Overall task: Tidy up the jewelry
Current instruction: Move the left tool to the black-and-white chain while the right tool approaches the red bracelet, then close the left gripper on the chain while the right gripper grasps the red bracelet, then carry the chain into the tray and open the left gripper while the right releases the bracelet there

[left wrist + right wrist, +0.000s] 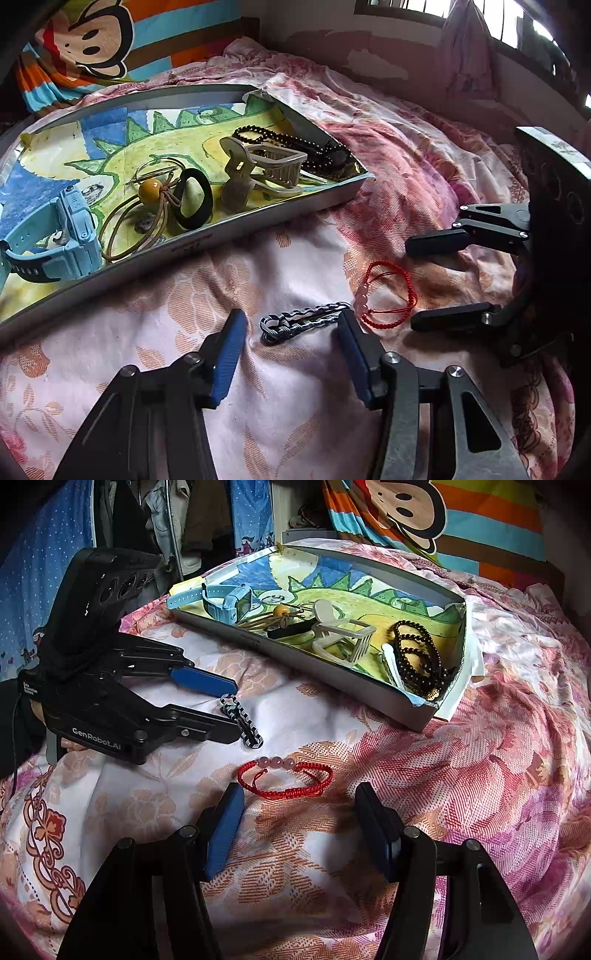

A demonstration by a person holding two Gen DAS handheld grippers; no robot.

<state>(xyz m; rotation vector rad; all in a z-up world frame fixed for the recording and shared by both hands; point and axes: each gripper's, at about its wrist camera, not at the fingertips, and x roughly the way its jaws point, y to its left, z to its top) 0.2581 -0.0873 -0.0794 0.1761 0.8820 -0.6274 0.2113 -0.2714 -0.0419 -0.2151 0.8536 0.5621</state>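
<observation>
We note both grippers, left gripper (291, 325) and right gripper (301, 799), part-open and empty; soft bedspread (295, 406) may bunch, snagging blue braided bracelet (299, 320) or red bracelet (286, 781).

red cord bracelet (285, 781) and blue-white braided bracelet (242, 720) flat on bedspread

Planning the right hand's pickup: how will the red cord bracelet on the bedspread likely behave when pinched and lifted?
The red cord bracelet looks like thin knotted string, so it will probably go limp and dangle. Its three pink beads sit together, likely pulling that side downward. The soft bedspread may give under the pads, making the thin cord hard to catch.
</observation>
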